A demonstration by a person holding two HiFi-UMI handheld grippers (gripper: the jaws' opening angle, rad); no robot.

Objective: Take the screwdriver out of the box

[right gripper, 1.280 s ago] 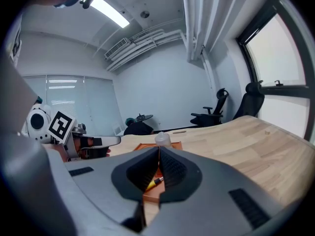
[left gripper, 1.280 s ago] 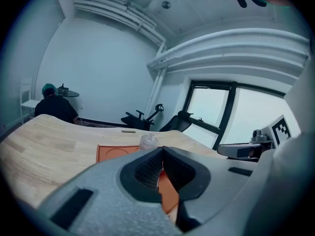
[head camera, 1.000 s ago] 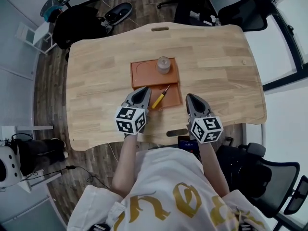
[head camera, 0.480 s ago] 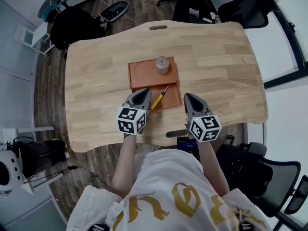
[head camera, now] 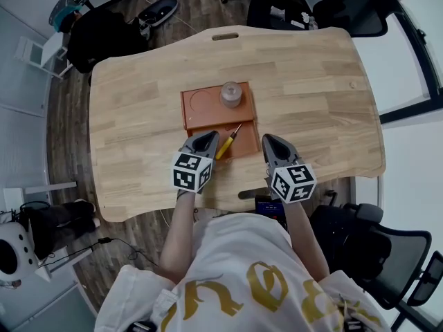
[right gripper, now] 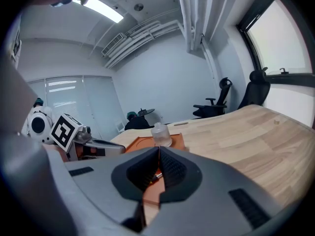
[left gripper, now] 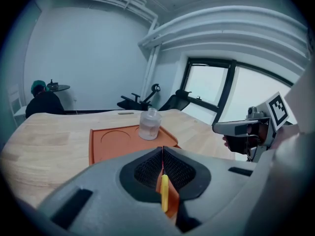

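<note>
A yellow-handled screwdriver (head camera: pixel 225 144) lies slantwise in the near part of a shallow orange box (head camera: pixel 201 109) on the wooden table. My left gripper (head camera: pixel 211 137) hovers just left of the handle, jaws shut and empty. In the left gripper view the yellow handle (left gripper: pixel 164 193) shows through the gap under the closed left gripper (left gripper: pixel 162 150). My right gripper (head camera: pixel 266 140) sits past the box's right edge, also shut on nothing. In the right gripper view, the shaft's metal end (right gripper: pixel 155 176) shows below the right gripper (right gripper: pixel 158 149).
A clear lidded jar (head camera: pixel 230 94) stands at the box's far edge, next to a round recess. The table (head camera: pixel 311 95) has a slot (head camera: pixel 254 192) near its front edge. Office chairs (head camera: pixel 349 12) and a dark bag (head camera: pixel 104 37) stand on the floor beyond.
Both grippers have sunk a little toward the table, the left one more and tipping further down. Both stay shut, and the screwdriver has not moved.
</note>
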